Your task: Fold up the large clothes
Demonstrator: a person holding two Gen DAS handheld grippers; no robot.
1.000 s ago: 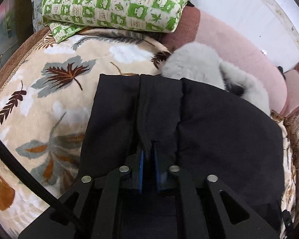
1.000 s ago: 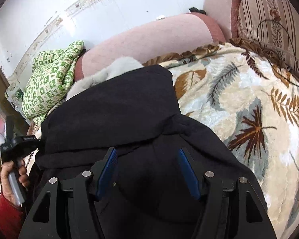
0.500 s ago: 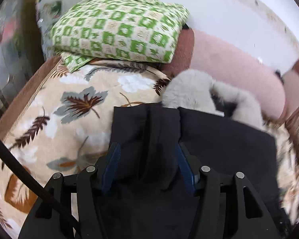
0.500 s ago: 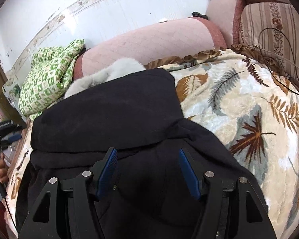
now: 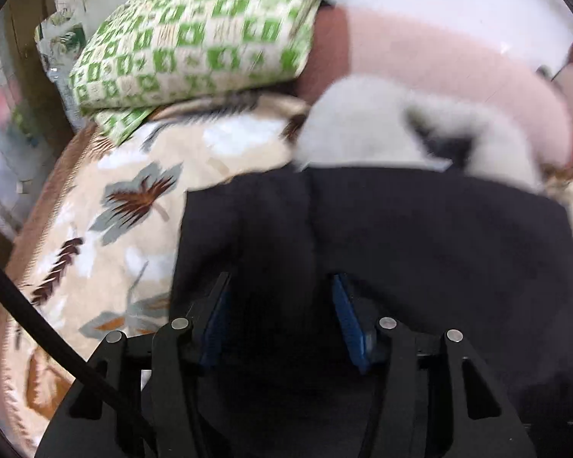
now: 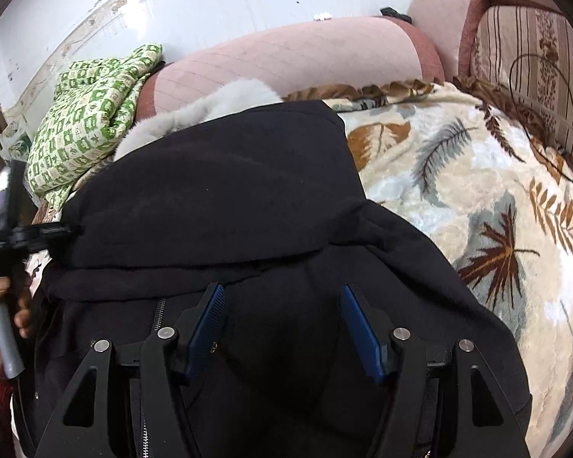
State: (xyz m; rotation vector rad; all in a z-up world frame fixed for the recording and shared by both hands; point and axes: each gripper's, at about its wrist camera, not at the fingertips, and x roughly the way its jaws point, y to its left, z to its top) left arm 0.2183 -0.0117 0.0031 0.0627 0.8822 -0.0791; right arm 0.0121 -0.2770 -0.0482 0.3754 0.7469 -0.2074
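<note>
The black coat [image 6: 225, 191] is lying on the leaf-print blanket [image 6: 477, 175] of the bed, with one layer already doubled over the rest and its grey fur trim [image 6: 225, 103] pointing toward the pink bolster [image 6: 286, 57]. A zipper [image 6: 154, 316] is showing along the lower layer in the right wrist view.

The left gripper [image 5: 282, 305] is hovering over the near edge of the coat with its fingers spread apart and nothing between them. The right gripper [image 6: 282, 324] is likewise hanging over the lower layer, fingers released and gripping nothing. In the right wrist view a hand is holding the left gripper's handle at the coat's left edge.

Risks, as judged: with neither tool holding fabric, the thick folded layer is likely springing back or sliding, and the fold line is at risk of going crooked. A shallow pinch on such bulky cloth would probably be catching one layer only and dragging the stack apart. The plush blanket is also liable to be bunching under any pull.

Surroundings: a green checked quilt [image 5: 195, 38] is sitting folded at the head of the bed beside the bolster, near the fur trim, limiting room there. A thin cable [image 6: 542, 87] is trailing over the striped cushion [image 6: 523, 49], well apart from the coat. The left wrist view is blurred, so fine detail there is uncertain
</note>
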